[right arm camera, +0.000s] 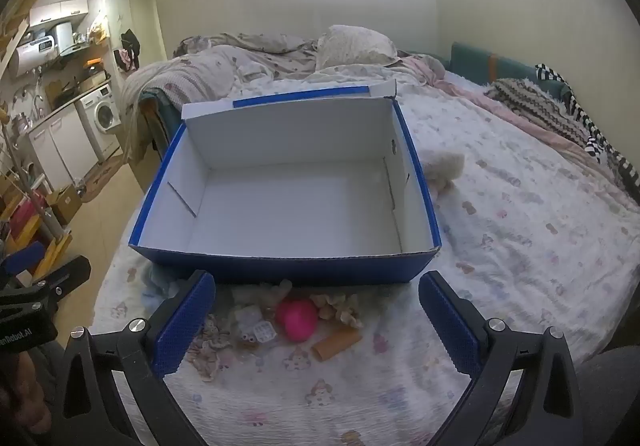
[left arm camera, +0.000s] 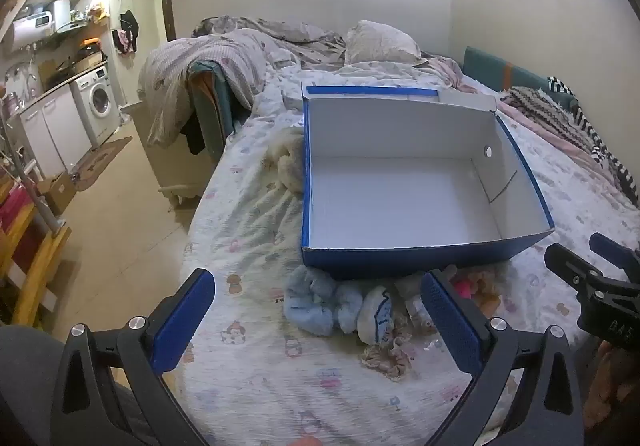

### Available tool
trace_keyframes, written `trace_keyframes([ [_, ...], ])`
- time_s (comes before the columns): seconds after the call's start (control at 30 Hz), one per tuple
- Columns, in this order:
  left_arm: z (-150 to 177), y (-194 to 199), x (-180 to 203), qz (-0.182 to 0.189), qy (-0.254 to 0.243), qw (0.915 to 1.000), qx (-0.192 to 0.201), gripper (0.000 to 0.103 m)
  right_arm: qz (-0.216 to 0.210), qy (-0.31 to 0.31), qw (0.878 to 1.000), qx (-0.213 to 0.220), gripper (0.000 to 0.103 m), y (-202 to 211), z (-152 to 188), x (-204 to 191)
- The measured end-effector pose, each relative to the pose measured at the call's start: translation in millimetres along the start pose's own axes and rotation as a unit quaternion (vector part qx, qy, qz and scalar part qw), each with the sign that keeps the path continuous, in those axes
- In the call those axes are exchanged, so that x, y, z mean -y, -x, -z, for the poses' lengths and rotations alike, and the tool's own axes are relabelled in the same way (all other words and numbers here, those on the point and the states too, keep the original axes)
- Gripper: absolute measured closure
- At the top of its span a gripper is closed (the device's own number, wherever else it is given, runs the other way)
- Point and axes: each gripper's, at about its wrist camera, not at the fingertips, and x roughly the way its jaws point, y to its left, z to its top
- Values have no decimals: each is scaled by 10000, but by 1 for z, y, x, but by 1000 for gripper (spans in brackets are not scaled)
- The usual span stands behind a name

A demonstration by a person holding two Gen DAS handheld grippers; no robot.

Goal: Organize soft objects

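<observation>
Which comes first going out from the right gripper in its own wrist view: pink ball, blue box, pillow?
From the right gripper:
1. Pink ball, on the sheet, roughly level with the fingertips.
2. Blue box, just beyond the ball, open and empty.
3. Pillow, at the far end of the bed by the wall.

A: What sits at nine o'clock of the blue box (left arm camera: 400,260)?
B: A cream plush (left arm camera: 289,161), half hidden behind its wall.
A: And the pink ball (left arm camera: 464,284)?
B: Mostly covered by the left gripper's finger (left arm camera: 452,322).
</observation>
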Motion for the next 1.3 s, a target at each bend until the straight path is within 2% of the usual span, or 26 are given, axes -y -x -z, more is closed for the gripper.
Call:
trace_keyframes([
  [0.3, 10, -3, -1, -13, 84, 10000, -43, 0, 57, -13, 10000, -4, 0, -1, 1, 0],
  [0.43, 1, -7, -7, 39, 128, 9998, -129, 0, 26, 10, 10000, -24, 0, 0, 0, -2],
  [1.3, -1, -3, -4, -5, 122, 9999, -91, 0, 9, -61, 10000, -19, 0, -1, 0, 2],
])
